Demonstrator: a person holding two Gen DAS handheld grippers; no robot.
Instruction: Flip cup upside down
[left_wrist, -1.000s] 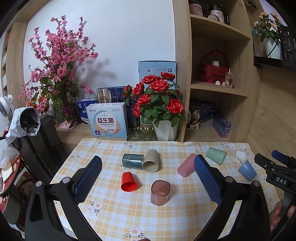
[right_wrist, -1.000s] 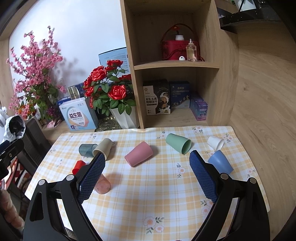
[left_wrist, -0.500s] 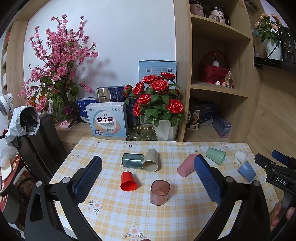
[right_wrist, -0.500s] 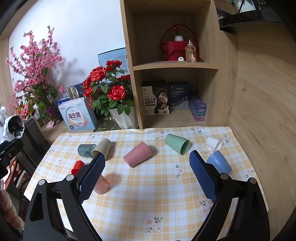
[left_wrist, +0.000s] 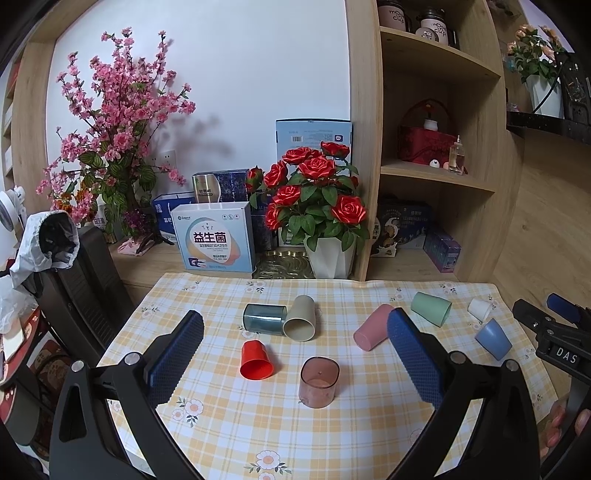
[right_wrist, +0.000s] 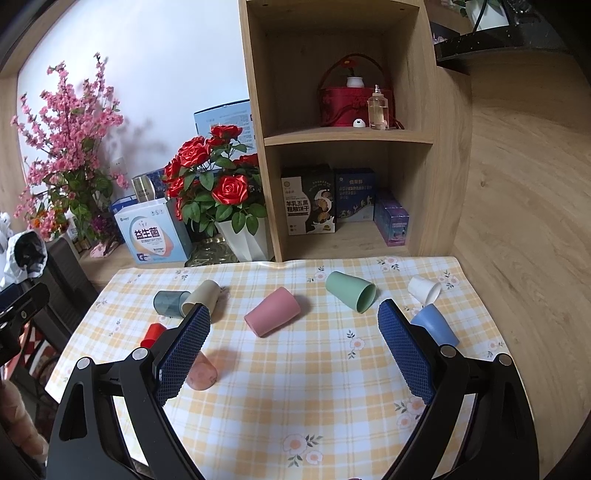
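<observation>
Several cups lie on their sides on the checked tablecloth (left_wrist: 332, 435): a red cup (left_wrist: 255, 360), a translucent pink cup (left_wrist: 318, 381), a grey-blue cup (left_wrist: 264, 319), a beige cup (left_wrist: 301, 323), a pink cup (right_wrist: 272, 311), a green cup (right_wrist: 351, 291), a white cup (right_wrist: 424, 288) and a blue cup (right_wrist: 436, 326). My left gripper (left_wrist: 295, 350) is open and empty above the near middle of the table, with the translucent pink cup between its fingers' lines. My right gripper (right_wrist: 293, 343) is open and empty, hovering in front of the pink cup.
A white pot of red roses (left_wrist: 317, 206), a blue-and-white box (left_wrist: 214, 240) and a brass tray (left_wrist: 280, 264) stand behind the cloth. A wooden shelf unit (right_wrist: 351, 147) rises at the back. A black chair (left_wrist: 81, 288) stands at the left edge.
Both grippers have drifted very slightly; the cups have not moved and both grippers stay open.
</observation>
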